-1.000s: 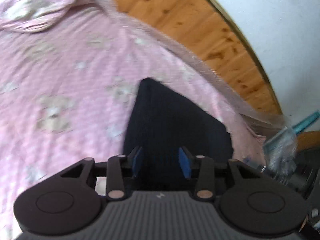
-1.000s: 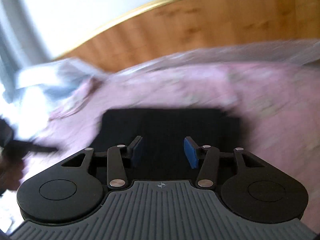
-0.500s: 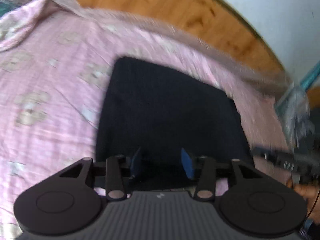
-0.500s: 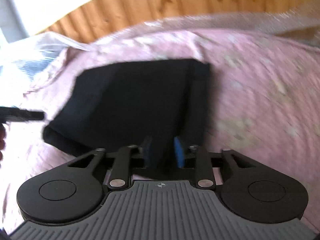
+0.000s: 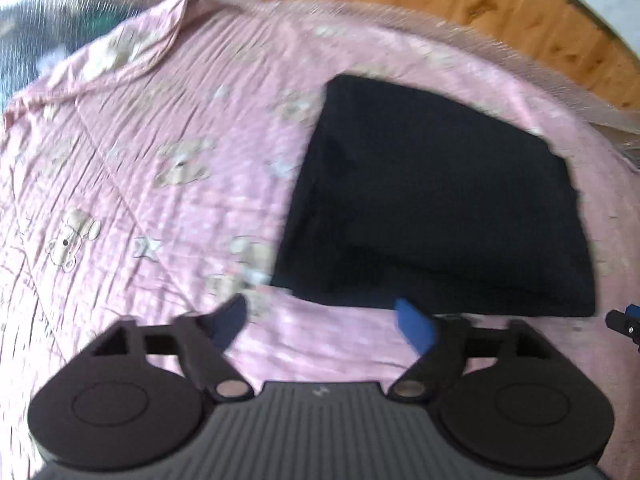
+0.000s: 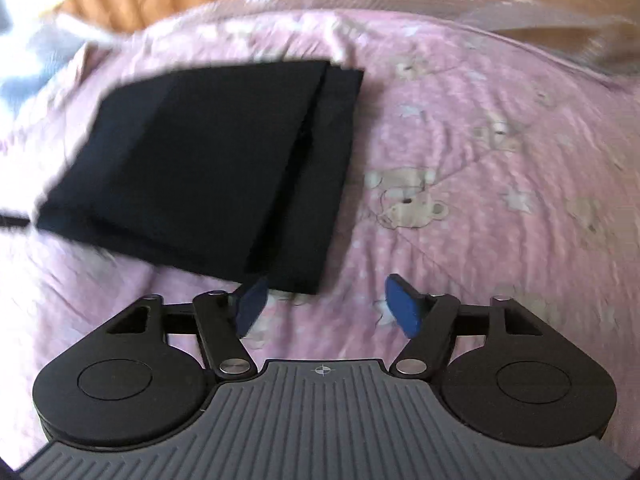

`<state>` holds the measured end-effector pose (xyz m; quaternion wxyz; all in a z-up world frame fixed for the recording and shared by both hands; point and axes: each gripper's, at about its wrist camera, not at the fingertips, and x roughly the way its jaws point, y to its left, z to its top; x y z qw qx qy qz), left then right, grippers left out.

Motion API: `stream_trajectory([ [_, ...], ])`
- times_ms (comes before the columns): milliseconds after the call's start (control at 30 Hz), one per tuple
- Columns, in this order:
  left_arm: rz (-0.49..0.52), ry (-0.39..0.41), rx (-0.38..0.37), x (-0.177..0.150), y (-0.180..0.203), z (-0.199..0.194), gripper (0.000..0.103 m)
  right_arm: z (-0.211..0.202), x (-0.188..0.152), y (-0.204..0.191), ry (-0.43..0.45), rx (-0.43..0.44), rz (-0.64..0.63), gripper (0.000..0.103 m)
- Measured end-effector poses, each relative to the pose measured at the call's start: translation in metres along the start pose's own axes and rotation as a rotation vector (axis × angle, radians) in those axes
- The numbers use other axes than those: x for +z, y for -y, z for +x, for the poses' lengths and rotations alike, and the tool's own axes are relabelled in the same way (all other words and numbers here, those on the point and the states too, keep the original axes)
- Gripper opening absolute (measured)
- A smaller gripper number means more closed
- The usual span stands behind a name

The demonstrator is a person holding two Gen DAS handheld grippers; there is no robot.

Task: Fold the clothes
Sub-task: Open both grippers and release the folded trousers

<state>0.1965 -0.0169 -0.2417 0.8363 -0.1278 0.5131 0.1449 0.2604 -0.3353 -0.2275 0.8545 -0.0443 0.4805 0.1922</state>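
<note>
A black garment (image 5: 436, 200) lies folded into a flat rectangle on the pink bedsheet (image 5: 132, 184). In the right wrist view the same black garment (image 6: 208, 164) shows layered edges along its right side. My left gripper (image 5: 326, 320) is open, held just short of the garment's near edge with nothing between its blue pads. My right gripper (image 6: 322, 304) is open too, near the garment's near right corner, holding nothing. The tip of the other gripper (image 5: 624, 322) shows at the right edge of the left wrist view.
The pink bedsheet (image 6: 480, 168) has bear and star prints. A wooden headboard (image 5: 460, 4) curves behind the bed, with clear plastic sheeting (image 5: 520, 64) along the mattress edge. A turned-up pink fabric corner (image 5: 132, 48) lies at the far left.
Both grippers let go of the black garment, opened wide and pulled back from it. The garment now lies flat and folded on the sheet.
</note>
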Motion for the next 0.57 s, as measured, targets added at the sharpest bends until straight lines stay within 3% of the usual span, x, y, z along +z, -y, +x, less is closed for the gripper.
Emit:
stream_trajectory([
  [67, 0.038, 0.023, 0.006, -0.002, 0.027, -0.020, 0.097, -0.019, -0.005, -0.015, 0.024, 0.016, 0.030, 0.101],
  [200, 0.136, 0.083, -0.017, -0.021, 0.059, -0.054, 0.103, -0.058, -0.016, -0.045, 0.072, 0.048, 0.091, 0.101],
  [400, 0.174, 0.119, -0.054, -0.051, 0.060, -0.091, 0.103, -0.096, -0.048, -0.076, 0.087, 0.013, 0.136, 0.101],
  [567, 0.188, 0.156, -0.118, -0.072, 0.057, -0.122, 0.103, -0.139, -0.074, -0.083, 0.150, -0.034, 0.174, 0.101],
])
